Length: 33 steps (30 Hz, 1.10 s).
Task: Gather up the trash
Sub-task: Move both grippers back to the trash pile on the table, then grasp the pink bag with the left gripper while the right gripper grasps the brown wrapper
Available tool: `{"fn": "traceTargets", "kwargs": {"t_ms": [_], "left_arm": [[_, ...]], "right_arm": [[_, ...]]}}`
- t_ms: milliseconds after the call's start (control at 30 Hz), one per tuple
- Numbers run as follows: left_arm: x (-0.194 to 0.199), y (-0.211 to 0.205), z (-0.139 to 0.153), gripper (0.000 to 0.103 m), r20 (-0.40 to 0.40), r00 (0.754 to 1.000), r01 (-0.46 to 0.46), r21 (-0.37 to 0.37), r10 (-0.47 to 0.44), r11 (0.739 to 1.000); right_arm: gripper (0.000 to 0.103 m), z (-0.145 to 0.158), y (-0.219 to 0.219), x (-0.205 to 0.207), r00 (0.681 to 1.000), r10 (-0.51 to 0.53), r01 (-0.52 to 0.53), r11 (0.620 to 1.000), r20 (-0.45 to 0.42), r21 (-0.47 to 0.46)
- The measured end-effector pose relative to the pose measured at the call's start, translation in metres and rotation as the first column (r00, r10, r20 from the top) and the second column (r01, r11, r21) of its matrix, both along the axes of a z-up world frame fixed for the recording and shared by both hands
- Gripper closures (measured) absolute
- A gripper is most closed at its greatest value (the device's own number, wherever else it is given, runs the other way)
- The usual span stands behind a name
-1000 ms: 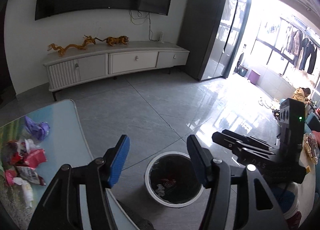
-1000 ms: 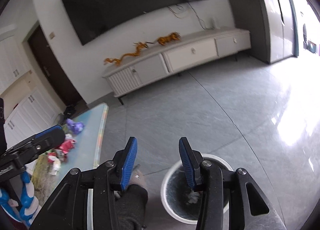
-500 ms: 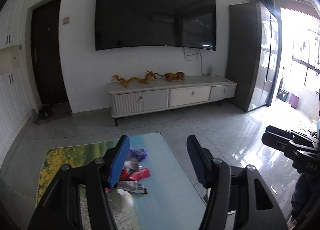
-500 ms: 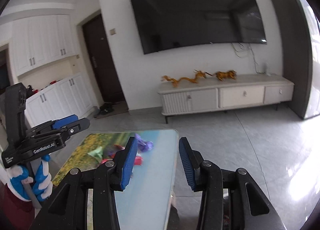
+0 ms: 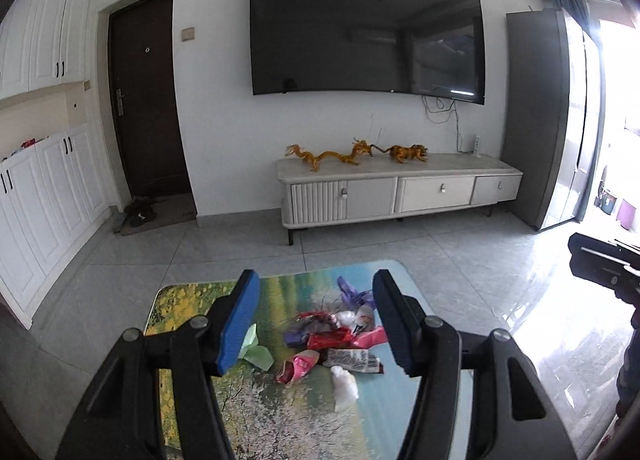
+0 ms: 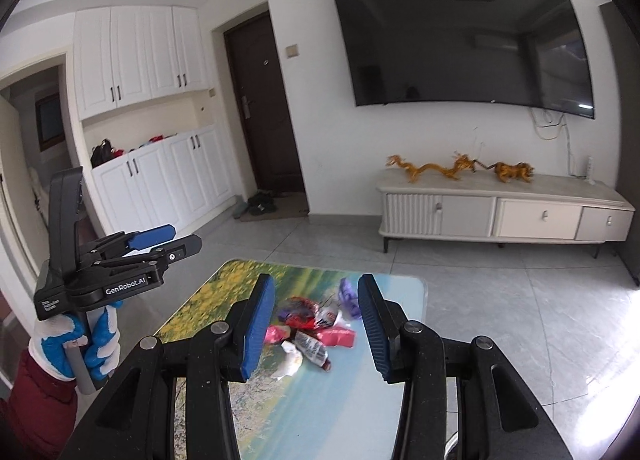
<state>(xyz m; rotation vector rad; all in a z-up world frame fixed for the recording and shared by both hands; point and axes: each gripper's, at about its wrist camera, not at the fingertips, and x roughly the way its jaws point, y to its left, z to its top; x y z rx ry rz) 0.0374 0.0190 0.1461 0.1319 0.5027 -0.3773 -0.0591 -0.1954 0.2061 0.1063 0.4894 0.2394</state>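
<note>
crumpled wrappers (image 5: 332, 344) heaped on table (image 5: 400, 420)

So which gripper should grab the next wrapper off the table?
Probably the left gripper: its open, empty jaws frame the trash pile on the table, the pink wrapper nearly centred. The right gripper, also open and empty, frames it too.

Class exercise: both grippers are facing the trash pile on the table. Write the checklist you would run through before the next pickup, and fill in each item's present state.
1. Left gripper empty, jaws apart: ok.
2. Right gripper empty, jaws apart: ok.
3. Trash pile in view on the table, nothing covering it: ok.
4. A piece lying apart for an easy first grab, such as the green wrapper or the white wad: ok.
5. Grippers clear of each other: ok.
6. Bin within reach for the drop: cannot tell, it is out of view.
</note>
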Motion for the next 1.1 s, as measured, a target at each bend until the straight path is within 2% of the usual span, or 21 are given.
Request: {"fn": "traceTargets", "kwargs": {"t_ms": [133, 333, 467, 600, 733, 867, 1033, 1100], "left_arm": [[0.02, 0.013, -0.035, 0.046, -0.069, 0.998, 0.0, -0.012, -0.001, 1.0], [0.059, 0.026, -0.106, 0.046, -0.199, 0.98, 0.011, -0.026, -0.016, 1.0], [0.086, 0.029, -0.15, 0.046, -0.285, 0.958, 0.016, -0.026, -0.023, 1.0], [0.106, 0.032, -0.182, 0.046, -0.354, 0.934, 0.027, -0.051, -0.044, 0.998], [0.117, 0.03, -0.203, 0.046, -0.389, 0.919, 0.046, -0.06, -0.066, 0.997], [0.125, 0.026, -0.217, 0.046, -0.416, 0.906, 0.065, -0.058, -0.084, 0.996], [0.133, 0.018, -0.228, 0.049, -0.441, 0.891, 0.088, -0.06, -0.106, 0.994], [0.136, 0.017, -0.231, 0.054, -0.453, 0.885, 0.088, -0.067, -0.109, 0.994]], "right_arm": [[0.062, -0.02, 0.004, 0.022, 0.998, 0.037, -0.036, 0.999, -0.041, 0.011], [0.062, -0.067, 0.008, 0.067, 0.986, 0.087, -0.086, 0.996, -0.14, 0.013], [0.062, -0.112, 0.017, 0.106, 0.964, 0.127, -0.126, 0.992, -0.234, 0.021], [0.062, -0.157, 0.026, 0.135, 0.93, 0.158, -0.153, 0.987, -0.333, 0.041], [0.062, -0.193, 0.033, 0.157, 0.896, 0.186, -0.172, 0.983, -0.403, 0.07], [0.062, -0.215, 0.034, 0.168, 0.872, 0.213, -0.183, 0.977, -0.44, 0.111], [0.062, -0.233, 0.037, 0.18, 0.85, 0.23, -0.193, 0.973, -0.474, 0.126], [0.062, -0.239, 0.039, 0.183, 0.842, 0.24, -0.203, 0.971, -0.483, 0.128]]}}
